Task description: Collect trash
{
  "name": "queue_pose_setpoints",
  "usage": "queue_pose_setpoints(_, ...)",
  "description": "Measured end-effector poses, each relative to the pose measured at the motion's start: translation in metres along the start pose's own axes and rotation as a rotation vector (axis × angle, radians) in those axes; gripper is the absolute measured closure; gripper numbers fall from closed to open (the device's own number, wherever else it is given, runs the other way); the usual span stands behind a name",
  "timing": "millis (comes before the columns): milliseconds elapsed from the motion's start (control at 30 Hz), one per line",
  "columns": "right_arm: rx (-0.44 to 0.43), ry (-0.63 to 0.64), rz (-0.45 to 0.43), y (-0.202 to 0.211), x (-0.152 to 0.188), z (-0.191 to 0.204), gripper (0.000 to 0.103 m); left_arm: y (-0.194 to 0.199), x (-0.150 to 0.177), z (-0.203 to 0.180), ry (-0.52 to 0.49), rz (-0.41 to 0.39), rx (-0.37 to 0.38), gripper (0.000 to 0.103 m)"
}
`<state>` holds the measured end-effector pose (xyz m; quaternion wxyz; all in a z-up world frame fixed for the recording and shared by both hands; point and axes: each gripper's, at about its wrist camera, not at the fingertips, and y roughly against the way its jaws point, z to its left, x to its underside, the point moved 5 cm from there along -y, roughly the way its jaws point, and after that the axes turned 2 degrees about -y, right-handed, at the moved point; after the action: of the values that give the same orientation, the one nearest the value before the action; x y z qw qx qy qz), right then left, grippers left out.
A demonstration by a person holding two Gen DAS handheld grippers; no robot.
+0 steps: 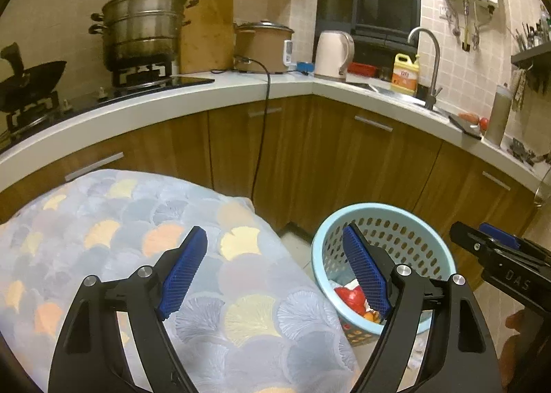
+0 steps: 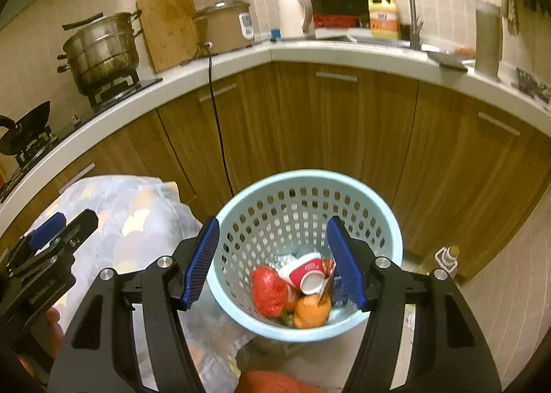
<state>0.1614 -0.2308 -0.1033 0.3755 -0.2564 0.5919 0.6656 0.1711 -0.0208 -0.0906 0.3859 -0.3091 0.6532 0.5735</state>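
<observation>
A light blue perforated basket [image 2: 310,177] stands on the floor beside a table under a fan-patterned cloth [image 1: 137,221]. In the basket lie a red plastic bag [image 2: 268,289], a red and white paper cup [image 2: 306,272], an orange piece [image 2: 310,312] and some crumpled pale scraps. My right gripper [image 2: 273,221] hangs open over the basket with nothing between its blue pads. My left gripper [image 1: 272,231] is open and empty, over the cloth's right edge with the basket [image 1: 406,238] behind its right finger. Each gripper shows at the edge of the other's view.
Wooden cabinets [image 2: 344,124] under a white L-shaped counter [image 1: 193,97] close off the space behind the basket. A black cable [image 1: 263,124] hangs down the cabinet front. A steamer pot [image 1: 141,28], a kettle [image 1: 332,54] and a sink tap [image 1: 430,59] are on the counter. A bottle [image 2: 447,255] stands on the floor to the right of the basket.
</observation>
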Motion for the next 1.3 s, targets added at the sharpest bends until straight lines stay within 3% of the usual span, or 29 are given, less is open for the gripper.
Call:
queue_pose_setpoints(200, 0.006, 0.007, -0.049, 0.009, -0.005, 0.007, 0.040, 0.001, 0.003, 0.005, -0.001, -0.007, -0.046, 0.019)
queue_pose_setpoints(433, 0.055, 0.036, -0.088, 0.018, -0.004, 0.011, 0.040, 0.000, 0.004, 0.008, 0.028, 0.006, -0.022, 0.019)
queue_pose_setpoints(1300, 0.083, 0.023, -0.102, 0.022, -0.002, 0.005, 0.040, 0.003, 0.008, 0.003, 0.007, -0.005, -0.012, 0.017)
